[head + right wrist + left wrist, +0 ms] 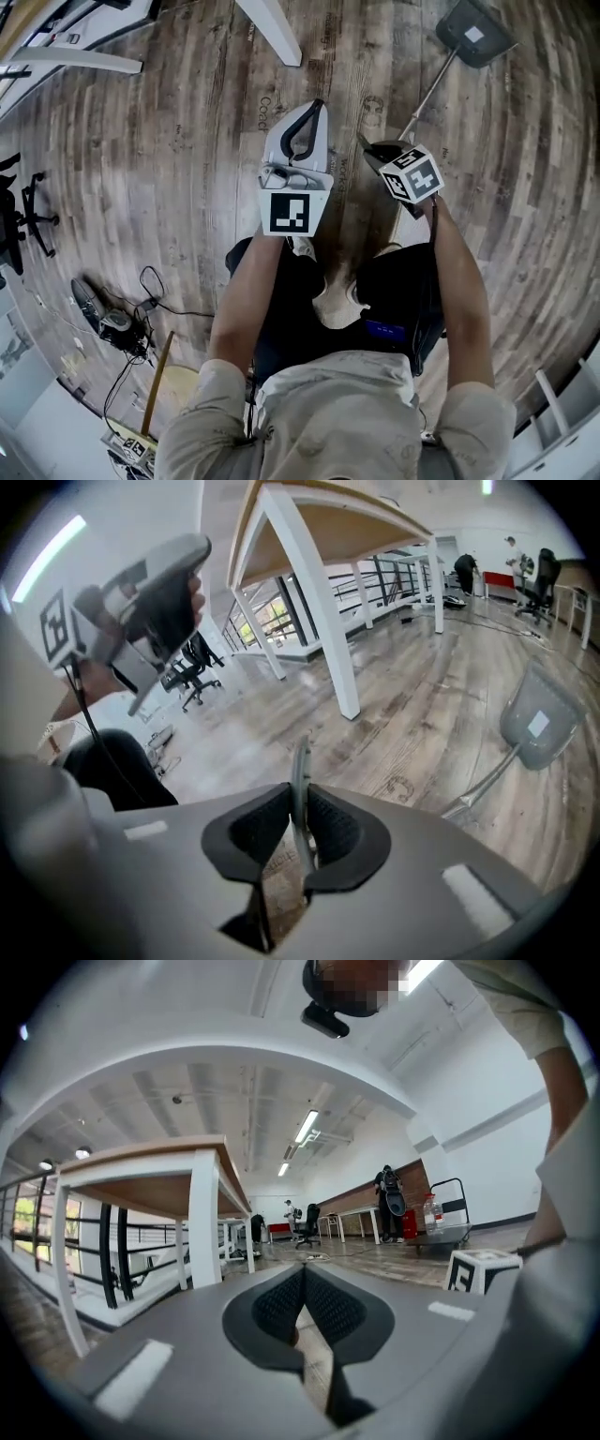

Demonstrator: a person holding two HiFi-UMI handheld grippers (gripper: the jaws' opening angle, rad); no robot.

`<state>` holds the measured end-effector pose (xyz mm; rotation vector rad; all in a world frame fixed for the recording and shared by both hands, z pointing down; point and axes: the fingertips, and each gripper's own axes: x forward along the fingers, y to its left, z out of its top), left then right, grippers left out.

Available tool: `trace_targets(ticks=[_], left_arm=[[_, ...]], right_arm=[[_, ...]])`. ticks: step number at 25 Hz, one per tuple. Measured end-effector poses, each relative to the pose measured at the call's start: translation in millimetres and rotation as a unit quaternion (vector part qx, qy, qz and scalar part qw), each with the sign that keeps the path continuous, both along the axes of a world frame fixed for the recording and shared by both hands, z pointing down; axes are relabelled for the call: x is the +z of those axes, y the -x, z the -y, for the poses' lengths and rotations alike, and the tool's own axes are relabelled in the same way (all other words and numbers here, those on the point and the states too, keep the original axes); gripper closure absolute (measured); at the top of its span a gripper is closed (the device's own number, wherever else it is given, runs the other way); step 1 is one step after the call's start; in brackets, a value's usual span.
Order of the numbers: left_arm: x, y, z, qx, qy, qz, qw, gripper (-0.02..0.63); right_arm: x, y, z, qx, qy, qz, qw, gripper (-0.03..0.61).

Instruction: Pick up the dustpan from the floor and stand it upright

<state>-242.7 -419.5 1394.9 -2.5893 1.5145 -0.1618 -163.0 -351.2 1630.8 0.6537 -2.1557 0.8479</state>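
Note:
The dustpan has a grey pan (pixel 473 33) with a white label and a long thin metal handle (pixel 427 98). The handle slants from the pan back to my right gripper (pixel 375 148). In the right gripper view the pan (pixel 539 726) hangs low over the wooden floor at the right. The handle's thin grey end (pixel 300 771) stands upright between the pads, and my right gripper (pixel 300 803) is shut on it. My left gripper (pixel 314 108) is held up beside it, apart from the dustpan. Its jaws (pixel 303 1288) are shut with nothing between them.
White table legs (pixel 272 28) stand on the plank floor ahead, and a white-framed table (pixel 319 621) is close by. An office chair (pixel 23 220) is at the left, with cables and gear (pixel 112 323) behind it. A cart with a bottle (pixel 441 1227) stands far off.

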Motion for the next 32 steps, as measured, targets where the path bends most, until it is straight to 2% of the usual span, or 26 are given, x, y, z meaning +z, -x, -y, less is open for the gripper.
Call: trace_targets(ticks=[3,6,13,16,19,24,27,28,32], left_arm=[[-103.3,1.0,-14.0,0.014,-0.036,0.054,0.9978,0.594],[-171.3,14.2,-22.6,0.019,-0.027,0.061,0.9976,0.594],[-322.5,74.5,-54.0,0.008,0.022,0.001,0.9997,0.594],[-421.4,100.1,-68.5,-0.004,0.038,-0.037,0.9986,0.594],[-543.6,109.7,-81.0,-0.009,0.029,-0.059,0.9978,0.594],[-744.1,90.0,-113.0,-0.009,0.031,-0.077,0.9965,0.594],[-841.8,62.3,-125.6,-0.01,0.038,-0.085,0.9956,0.594],[-869.3,52.9,-125.9,-0.011,0.044,-0.089,0.9951,0.594],[-963.8,38.9,-121.2,-0.016,0.061,-0.094,0.9935,0.594]], right_arm=[[-134.2,5.2,-1.6,0.016,-0.008,0.032,0.999,0.514],[-239.1,19.0,-6.1,0.037,-0.014,0.071,0.997,0.512],[-422.8,73.3,-34.9,0.108,0.008,0.158,0.982,0.512],[-515.9,95.3,-53.5,0.143,0.023,0.198,0.969,0.512],[-625.1,105.2,-69.2,0.174,0.039,0.235,0.956,0.512],[-815.4,87.7,-97.9,0.215,0.076,0.308,0.924,0.512],[-913.2,61.2,-107.7,0.235,0.094,0.341,0.906,0.514],[-942.1,52.4,-108.0,0.242,0.104,0.355,0.897,0.514],[-1043.1,43.9,-104.4,0.265,0.152,0.432,0.849,0.514]])
